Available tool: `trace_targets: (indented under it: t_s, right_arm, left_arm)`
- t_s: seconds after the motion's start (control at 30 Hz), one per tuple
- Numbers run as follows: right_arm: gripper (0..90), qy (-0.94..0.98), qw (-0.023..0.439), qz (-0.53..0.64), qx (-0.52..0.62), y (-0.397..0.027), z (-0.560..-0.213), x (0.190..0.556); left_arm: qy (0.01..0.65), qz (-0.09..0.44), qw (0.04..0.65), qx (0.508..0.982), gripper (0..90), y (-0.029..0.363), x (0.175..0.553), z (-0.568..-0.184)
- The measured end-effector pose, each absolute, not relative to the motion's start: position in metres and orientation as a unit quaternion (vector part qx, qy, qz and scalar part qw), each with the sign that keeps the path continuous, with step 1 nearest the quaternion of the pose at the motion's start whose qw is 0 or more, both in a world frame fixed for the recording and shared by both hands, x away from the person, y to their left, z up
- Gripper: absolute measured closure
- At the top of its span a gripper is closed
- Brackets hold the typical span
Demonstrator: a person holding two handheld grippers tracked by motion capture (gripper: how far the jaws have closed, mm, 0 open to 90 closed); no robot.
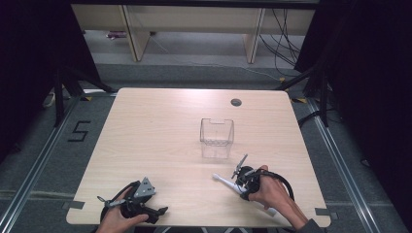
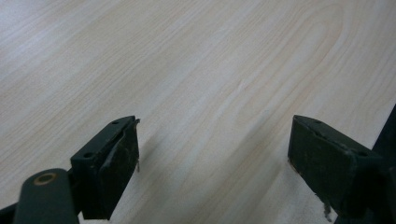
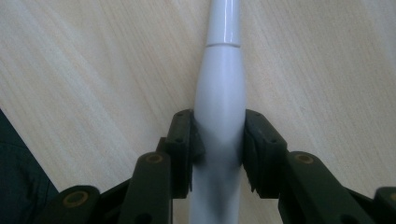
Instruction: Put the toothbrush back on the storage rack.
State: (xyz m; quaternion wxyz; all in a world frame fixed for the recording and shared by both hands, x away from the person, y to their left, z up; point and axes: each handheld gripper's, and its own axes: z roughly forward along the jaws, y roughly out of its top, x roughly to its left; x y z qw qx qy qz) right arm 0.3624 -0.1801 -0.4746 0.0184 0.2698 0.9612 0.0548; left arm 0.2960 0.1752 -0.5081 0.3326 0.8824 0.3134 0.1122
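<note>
A white electric toothbrush (image 1: pixel 223 181) lies flat on the pale wooden table (image 1: pixel 160 131), near its front right, with its narrow head end pointing left and away. In the high view a hand holds my right gripper (image 1: pixel 241 187) down over the brush's middle. The right gripper view has my right gripper (image 3: pixel 219 140) shut on the toothbrush (image 3: pixel 219 88), both black pads pressed against the thick handle. At the front left, my left gripper (image 1: pixel 158 212) rests low in the other hand. Its jaws stand wide apart over bare wood in the left gripper view (image 2: pixel 215 154), with nothing between them.
A clear plastic box (image 1: pixel 217 138) stands upright at the table's centre, beyond the right gripper. A round cable hole (image 1: pixel 236 102) sits near the far edge. Black curtains flank the table, and cables run over the floor behind it.
</note>
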Motion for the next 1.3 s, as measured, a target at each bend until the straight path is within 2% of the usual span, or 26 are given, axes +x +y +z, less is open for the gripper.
trace_targets:
  t_s: [0.23, 0.6, 0.93, 1.3]
  right_arm:
    - [65.7, 0.961, -0.002, 0.035, 0.274, -0.175, -0.474, 0.368]
    - [66.4, 0.965, -0.005, 0.037, 0.258, -0.177, -0.474, 0.371]
    - [66.5, 0.963, 0.023, 0.070, 0.258, -0.191, -0.466, 0.364]
    - [66.7, 0.944, 0.091, 0.187, 0.257, -0.203, -0.423, 0.353]
  left_arm:
    - [0.313, 0.112, 0.333, 0.883, 15.8, 0.175, 0.296, -0.508]
    - [0.314, 0.112, 0.333, 0.882, 15.8, 0.175, 0.296, -0.508]
    - [0.313, 0.112, 0.332, 0.883, 15.8, 0.175, 0.296, -0.508]
    - [0.315, 0.112, 0.333, 0.882, 15.8, 0.176, 0.296, -0.508]
